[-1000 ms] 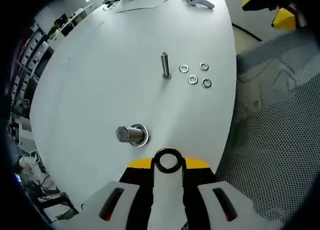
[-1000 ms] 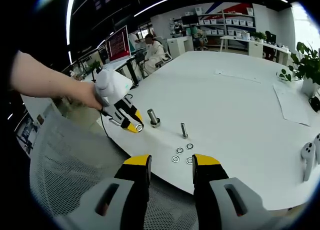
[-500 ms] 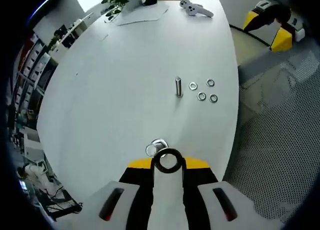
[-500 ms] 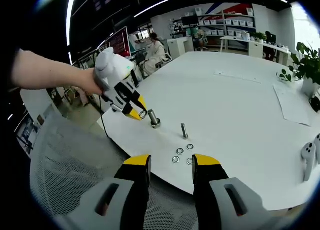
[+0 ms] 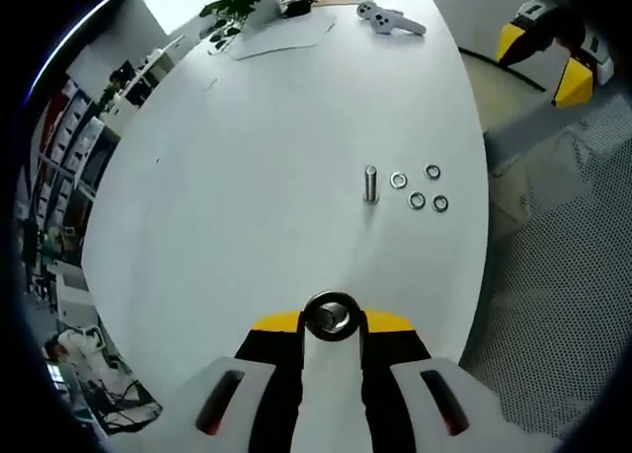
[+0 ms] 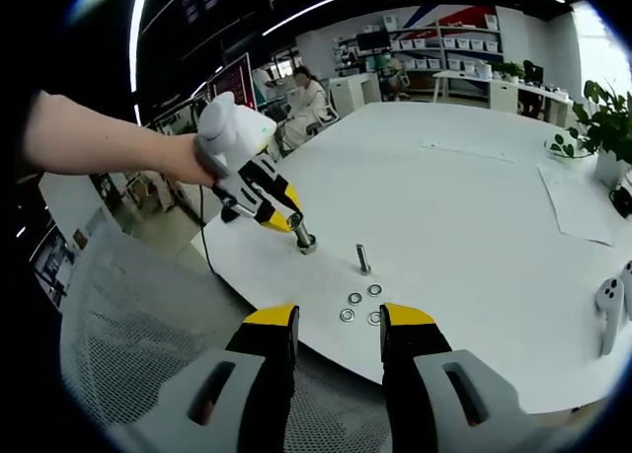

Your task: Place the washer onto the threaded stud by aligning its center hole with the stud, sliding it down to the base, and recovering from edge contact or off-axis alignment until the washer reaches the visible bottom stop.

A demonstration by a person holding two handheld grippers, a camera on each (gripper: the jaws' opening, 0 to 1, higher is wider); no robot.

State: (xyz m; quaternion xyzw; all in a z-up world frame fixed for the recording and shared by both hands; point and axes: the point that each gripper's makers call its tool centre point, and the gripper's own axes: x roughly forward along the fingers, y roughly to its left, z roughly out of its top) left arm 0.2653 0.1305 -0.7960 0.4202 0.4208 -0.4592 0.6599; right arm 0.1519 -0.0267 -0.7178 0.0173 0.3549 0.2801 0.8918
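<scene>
Two jaws of your left gripper (image 5: 333, 327) are pinched shut on the washer (image 5: 332, 316), which stands out past their yellow tips. In the left gripper view the top of the threaded stud (image 5: 334, 321) shows through the washer's hole; in the right gripper view the left gripper (image 6: 287, 215) sits right at the stud (image 6: 300, 235). Whether the washer has started down the thread I cannot tell. If you push down while the washer is tilted or off-centre, its rim could catch on the stud's edge or bind on the thread, and the thin ring may twist out of your grip. Your right gripper (image 6: 338, 337) hangs with its jaws apart and nothing between them, near the table (image 6: 474, 206) edge. Beyond lie a second stud (image 5: 371, 184) and four spare washers (image 5: 419, 187), well apart from the work.
</scene>
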